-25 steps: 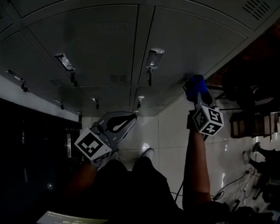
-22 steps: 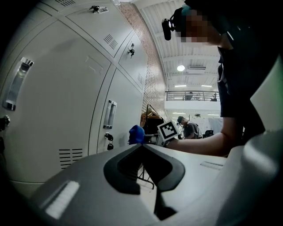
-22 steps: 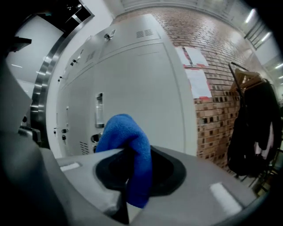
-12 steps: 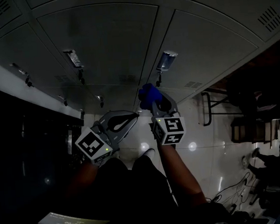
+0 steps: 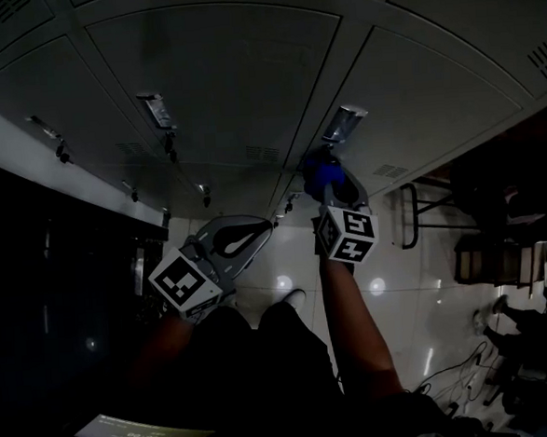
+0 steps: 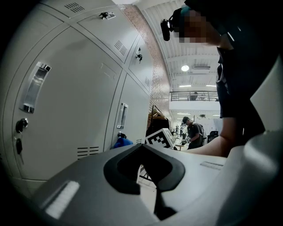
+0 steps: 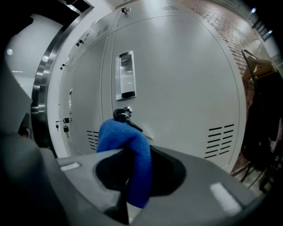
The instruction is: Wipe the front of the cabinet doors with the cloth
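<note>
Right gripper (image 7: 131, 152) clamped on bunched blue cloth (image 7: 120, 134) | cloth beside key lock (image 7: 122, 114), left edge of grey cabinet door (image 7: 185, 75) | left gripper (image 6: 141, 146) closed, empty

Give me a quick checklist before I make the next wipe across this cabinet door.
1. Blue cloth clamped in the right claw: ok.
2. Cloth pressed flat against the cabinet door: cannot tell.
3. Wipe path free of snags: not ok, the keyed lock sticks out just behind the cloth.
4. Left claw shut, empty, held off the doors: ok.
5. Door closed: ok.
</note>
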Demonstrator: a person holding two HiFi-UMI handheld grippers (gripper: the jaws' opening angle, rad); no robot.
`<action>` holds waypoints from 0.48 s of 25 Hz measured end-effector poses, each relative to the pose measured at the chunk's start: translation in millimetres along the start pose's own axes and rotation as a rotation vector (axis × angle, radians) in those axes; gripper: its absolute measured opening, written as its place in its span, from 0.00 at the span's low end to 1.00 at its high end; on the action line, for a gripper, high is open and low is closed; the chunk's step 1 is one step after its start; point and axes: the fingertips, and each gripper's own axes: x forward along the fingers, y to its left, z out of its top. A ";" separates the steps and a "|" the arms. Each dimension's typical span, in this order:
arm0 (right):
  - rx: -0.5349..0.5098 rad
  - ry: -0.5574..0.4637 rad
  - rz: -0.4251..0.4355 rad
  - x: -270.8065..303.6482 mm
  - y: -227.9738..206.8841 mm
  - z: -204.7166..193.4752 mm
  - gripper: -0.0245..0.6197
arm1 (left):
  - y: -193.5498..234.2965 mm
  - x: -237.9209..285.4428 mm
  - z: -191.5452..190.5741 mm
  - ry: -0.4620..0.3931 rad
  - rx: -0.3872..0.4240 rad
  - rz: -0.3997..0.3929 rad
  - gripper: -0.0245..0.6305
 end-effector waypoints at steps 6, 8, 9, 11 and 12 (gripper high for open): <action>-0.003 0.003 -0.063 -8.8 -37.4 -0.4 0.15 | -3.1 6.7 -2.4 0.010 -0.009 -0.010 0.04; 0.000 -0.003 -0.089 -12.6 -53.7 -0.3 0.15 | -3.1 10.6 -3.2 0.009 0.000 -0.014 0.04; 0.000 -0.004 -0.104 -14.8 -62.3 -0.8 0.15 | -3.3 12.1 -4.3 0.009 0.006 -0.015 0.04; 0.000 0.001 -0.132 -20.5 -79.9 -3.3 0.15 | -5.4 14.8 -5.3 0.016 0.009 -0.021 0.04; -0.002 0.002 -0.145 -23.4 -89.5 -3.6 0.15 | -6.9 16.4 -4.0 0.015 0.009 -0.024 0.04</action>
